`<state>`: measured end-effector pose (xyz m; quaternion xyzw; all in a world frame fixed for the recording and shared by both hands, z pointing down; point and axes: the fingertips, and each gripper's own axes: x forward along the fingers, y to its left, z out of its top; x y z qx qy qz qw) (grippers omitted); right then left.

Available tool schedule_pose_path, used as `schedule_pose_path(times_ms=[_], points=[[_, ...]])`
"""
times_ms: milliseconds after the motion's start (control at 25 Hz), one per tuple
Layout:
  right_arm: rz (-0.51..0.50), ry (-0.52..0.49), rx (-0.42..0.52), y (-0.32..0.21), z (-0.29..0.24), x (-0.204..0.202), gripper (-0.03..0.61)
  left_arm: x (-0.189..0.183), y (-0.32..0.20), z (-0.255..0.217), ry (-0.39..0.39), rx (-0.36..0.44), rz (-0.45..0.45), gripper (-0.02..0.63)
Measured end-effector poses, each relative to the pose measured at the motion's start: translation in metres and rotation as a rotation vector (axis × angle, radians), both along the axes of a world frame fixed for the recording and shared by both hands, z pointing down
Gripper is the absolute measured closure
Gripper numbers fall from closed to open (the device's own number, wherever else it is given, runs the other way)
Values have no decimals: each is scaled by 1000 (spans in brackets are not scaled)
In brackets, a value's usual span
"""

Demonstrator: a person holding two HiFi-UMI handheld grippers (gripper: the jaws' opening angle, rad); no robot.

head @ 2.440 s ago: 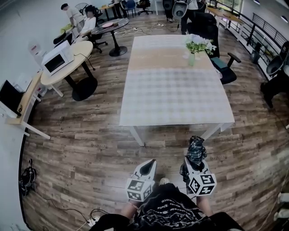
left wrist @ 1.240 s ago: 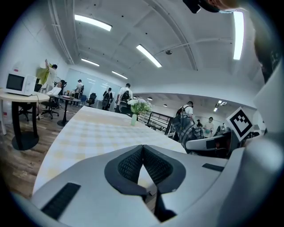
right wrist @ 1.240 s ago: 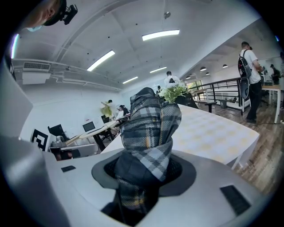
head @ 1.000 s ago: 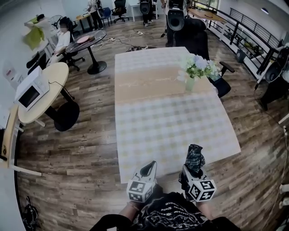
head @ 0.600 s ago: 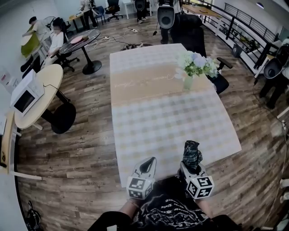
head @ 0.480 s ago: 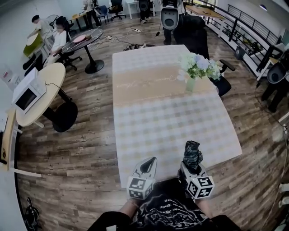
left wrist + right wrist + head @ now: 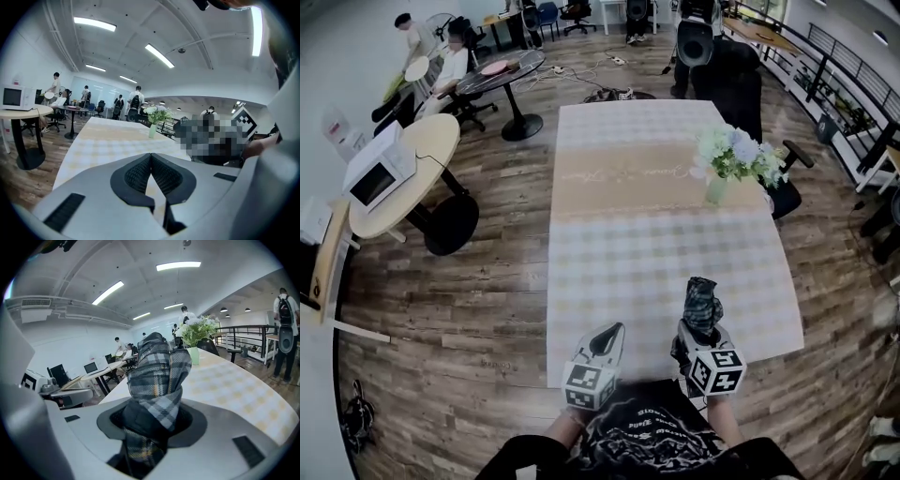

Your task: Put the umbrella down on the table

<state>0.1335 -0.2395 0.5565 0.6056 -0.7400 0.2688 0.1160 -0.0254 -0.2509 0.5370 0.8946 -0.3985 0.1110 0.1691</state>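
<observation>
Holding: the right gripper point(image 7: 700, 336) pinched the folded checked umbrella point(image 7: 702, 302) low down, with its jaws pressed on both sides of the cloth.
Umbrella: it stuck out past the jaws. It was held up in the air over the near right part of the table point(image 7: 609, 272) and was not set down on it.
Left gripper: the left gripper point(image 7: 608, 336) was just left of the right one. Its jaws were pressed together with nothing in them.
Person: a dark printed shirt point(image 7: 642, 436) showed nearest of all, behind both grippers.
Table: it was long, with a checked cloth and a plain tan band across the far half.
Vase: a green vase point(image 7: 715, 190) of pale flowers point(image 7: 736, 155) stood at the right end of the tan band, well apart from the umbrella.
Left side: a round table point(image 7: 431, 141) held a microwave point(image 7: 380, 172).
Far left: people point(image 7: 455, 64) were beside a dark round table point(image 7: 502, 67).
</observation>
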Motion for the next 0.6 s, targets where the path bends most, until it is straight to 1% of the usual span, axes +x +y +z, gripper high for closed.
schedule_pose_path(times_ms=[160,280,480,600], points=[[-52,47,-29,-37,3,11,387,0,-5,0,-14,-2,-36,595],[-76,65,-79,-62,13,17,387,-4,-9,-1,-20,-4,-66,595],[-121,99,-166,-98,40,20,387,1,-18,-5,-24,11,-73,595],[-125,127,-221,-121,57,22,387,3,-23,-6,-42,23,-71,595]])
